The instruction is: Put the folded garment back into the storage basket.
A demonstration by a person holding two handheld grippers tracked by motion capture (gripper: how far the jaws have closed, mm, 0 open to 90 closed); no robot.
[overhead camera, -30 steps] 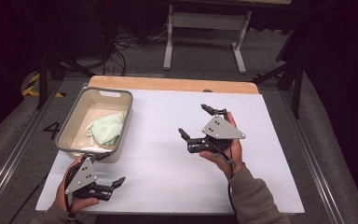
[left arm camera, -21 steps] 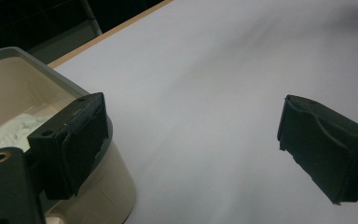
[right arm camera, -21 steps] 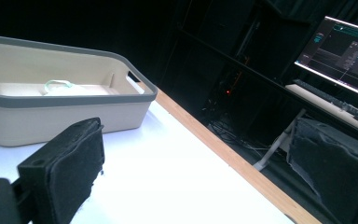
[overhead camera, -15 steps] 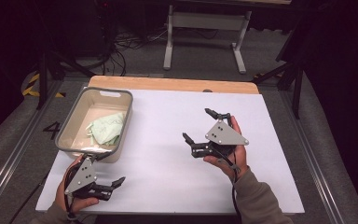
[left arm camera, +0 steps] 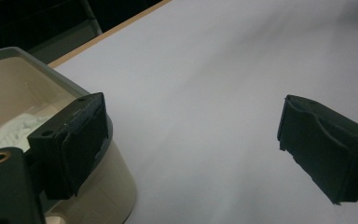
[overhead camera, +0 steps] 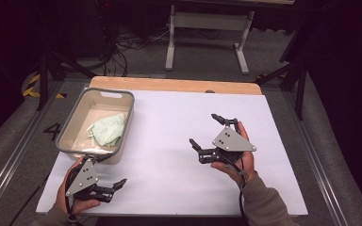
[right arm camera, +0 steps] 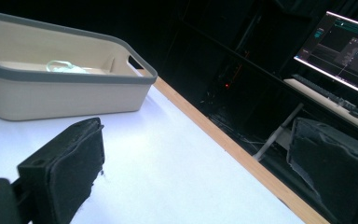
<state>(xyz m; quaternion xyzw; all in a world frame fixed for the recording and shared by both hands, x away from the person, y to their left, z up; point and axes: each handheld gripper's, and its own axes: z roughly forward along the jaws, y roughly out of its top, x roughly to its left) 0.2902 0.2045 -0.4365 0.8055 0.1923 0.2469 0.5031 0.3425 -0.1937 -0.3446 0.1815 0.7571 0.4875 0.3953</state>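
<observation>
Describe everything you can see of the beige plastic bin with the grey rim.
The beige plastic bin with the grey rim is a rectangular tub with rounded corners and a handle slot in its far end wall. It stands upright on the white table, at its left side. A crumpled pale green cloth lies inside on the bottom. The left gripper is open beside its near corner; contact cannot be told.

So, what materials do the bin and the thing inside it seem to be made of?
The bin looks like matte beige plastic: smooth moulded walls, a cut-out handle and a grey rim. The pale green thing inside looks like soft cloth or paper, crumpled into folds; which one is unclear.
</observation>
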